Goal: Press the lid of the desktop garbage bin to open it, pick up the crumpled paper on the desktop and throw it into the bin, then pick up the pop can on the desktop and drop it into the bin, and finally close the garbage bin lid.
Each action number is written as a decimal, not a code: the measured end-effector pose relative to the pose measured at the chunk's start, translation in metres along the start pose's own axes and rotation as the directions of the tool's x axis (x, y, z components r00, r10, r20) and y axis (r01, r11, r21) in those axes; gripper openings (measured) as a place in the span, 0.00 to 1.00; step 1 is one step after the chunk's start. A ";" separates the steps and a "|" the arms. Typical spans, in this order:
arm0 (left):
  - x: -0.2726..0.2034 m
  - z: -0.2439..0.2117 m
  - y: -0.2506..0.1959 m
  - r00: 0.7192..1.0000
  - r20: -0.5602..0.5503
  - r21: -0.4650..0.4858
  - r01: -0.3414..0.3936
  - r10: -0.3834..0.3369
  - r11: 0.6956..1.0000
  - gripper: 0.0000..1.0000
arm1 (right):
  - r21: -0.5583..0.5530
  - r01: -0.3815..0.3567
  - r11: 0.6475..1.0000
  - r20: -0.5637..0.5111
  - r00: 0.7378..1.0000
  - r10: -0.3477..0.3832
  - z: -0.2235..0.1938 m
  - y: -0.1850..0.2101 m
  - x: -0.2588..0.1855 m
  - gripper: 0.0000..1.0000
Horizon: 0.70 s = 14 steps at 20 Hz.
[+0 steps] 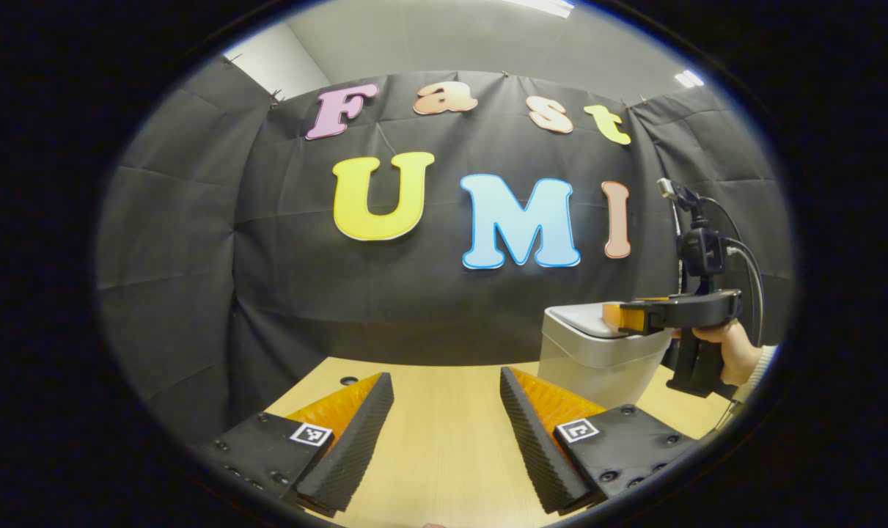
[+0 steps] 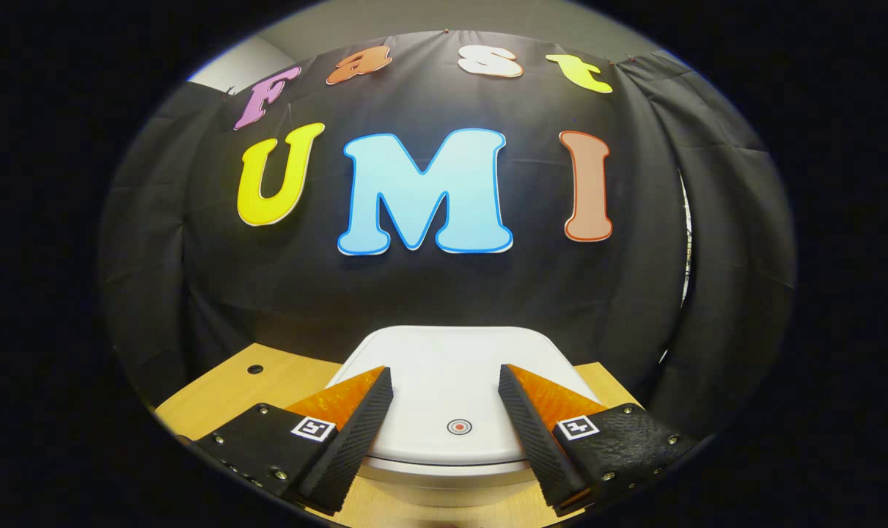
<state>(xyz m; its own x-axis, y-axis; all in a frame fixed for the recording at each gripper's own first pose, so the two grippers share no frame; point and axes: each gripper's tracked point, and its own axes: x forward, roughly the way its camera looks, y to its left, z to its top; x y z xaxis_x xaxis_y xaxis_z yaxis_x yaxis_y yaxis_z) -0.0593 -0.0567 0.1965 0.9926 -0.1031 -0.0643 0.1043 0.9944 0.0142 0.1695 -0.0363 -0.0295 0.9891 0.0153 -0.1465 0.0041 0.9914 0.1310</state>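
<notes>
Bin lid [image 2: 451, 374] flat, level under right gripper [image 2: 446, 400]

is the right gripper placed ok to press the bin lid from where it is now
Probably yes. The right gripper hangs open right above the closed bin lid, its fingers either side of the round button, with nothing between them. The left gripper sits apart over bare table.

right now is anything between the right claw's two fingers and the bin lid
Nothing. In the right gripper view the open right claw sits over the closed white plastic lid of the desktop garbage bin, and the gap between the fingers shows bare lid with its small round button.
</notes>
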 end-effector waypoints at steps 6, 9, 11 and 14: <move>0.003 -0.003 -0.001 1.000 -0.006 -0.004 0.008 -0.008 1.000 0.95 | 0.017 0.015 1.000 0.075 0.997 -0.016 -0.003 0.000 0.002 0.95; 0.005 -0.004 -0.002 1.000 -0.012 -0.009 0.010 -0.011 1.000 0.95 | -0.019 0.024 1.000 0.090 0.996 -0.022 -0.006 0.001 0.002 0.95; 0.006 -0.004 -0.001 1.000 -0.014 -0.007 0.009 -0.009 1.000 0.95 | -0.018 0.024 1.000 0.082 0.996 -0.022 -0.009 0.000 0.003 0.95; 0.005 -0.005 0.000 1.000 -0.016 -0.007 0.004 -0.004 1.000 0.95 | -0.013 0.035 0.999 0.089 0.995 -0.034 -0.011 -0.001 0.003 0.97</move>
<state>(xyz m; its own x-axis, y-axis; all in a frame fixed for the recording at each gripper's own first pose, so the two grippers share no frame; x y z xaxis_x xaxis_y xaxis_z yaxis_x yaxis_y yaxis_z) -0.0548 -0.0569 0.1910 0.9910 -0.1066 -0.0805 0.1075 0.9942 0.0069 0.1705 -0.0354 -0.0404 0.9976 -0.0298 -0.0630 0.0368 0.9929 0.1131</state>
